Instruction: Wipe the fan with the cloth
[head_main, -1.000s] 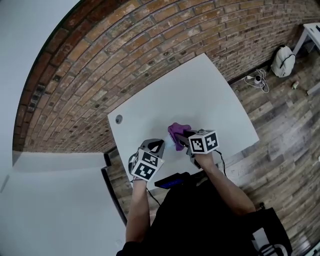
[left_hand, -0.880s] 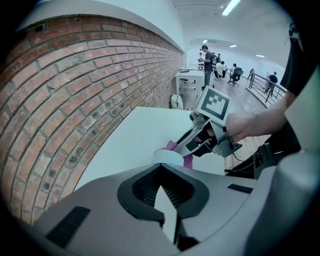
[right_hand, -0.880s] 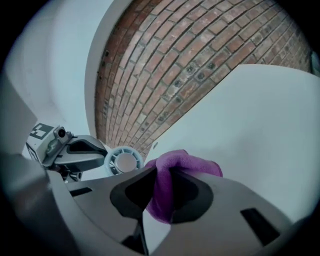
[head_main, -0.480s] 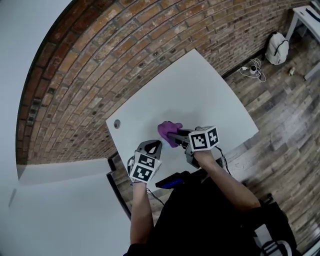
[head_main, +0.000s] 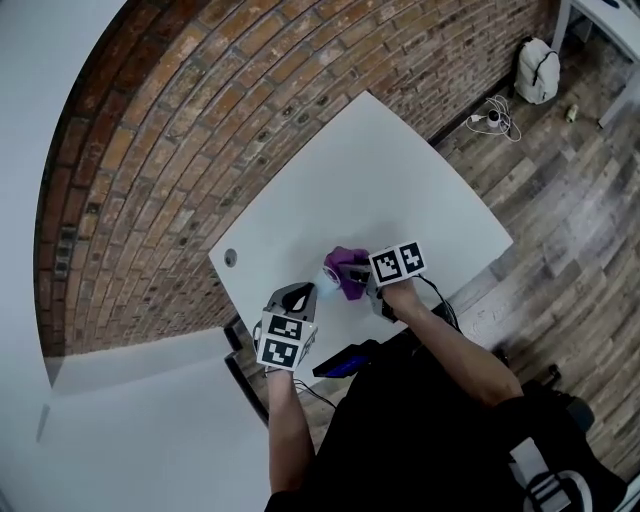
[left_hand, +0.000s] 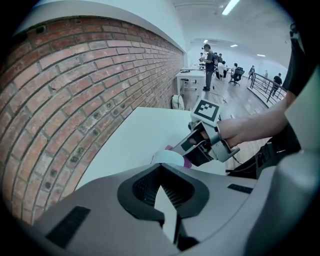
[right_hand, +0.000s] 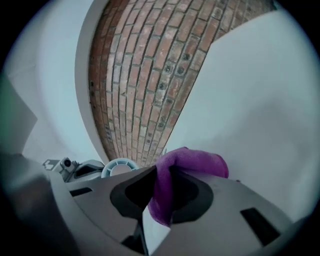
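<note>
A small pale blue round fan (head_main: 329, 276) stands on the white table (head_main: 400, 190). It shows just past my left gripper's tips (left_hand: 167, 156) and left of the cloth (right_hand: 119, 168). My left gripper (head_main: 303, 295) (left_hand: 167, 200) is shut and points steeply down at the fan's foot. No frame shows whether it pinches anything. My right gripper (head_main: 358, 272) (right_hand: 160, 200) is shut on a purple cloth (head_main: 347, 268) (right_hand: 192, 162). The cloth bulges out of the jaws right beside the fan.
A brick wall (head_main: 200, 120) runs along the table's far edge. A round grommet (head_main: 231, 257) sits near the table's left corner. A backpack (head_main: 537, 68) and cables (head_main: 492, 116) lie on the wooden floor. People stand far off in the left gripper view (left_hand: 209, 70).
My right gripper has dipped and rolled with the purple cloth, staying at the fan. My left gripper has kept still.
</note>
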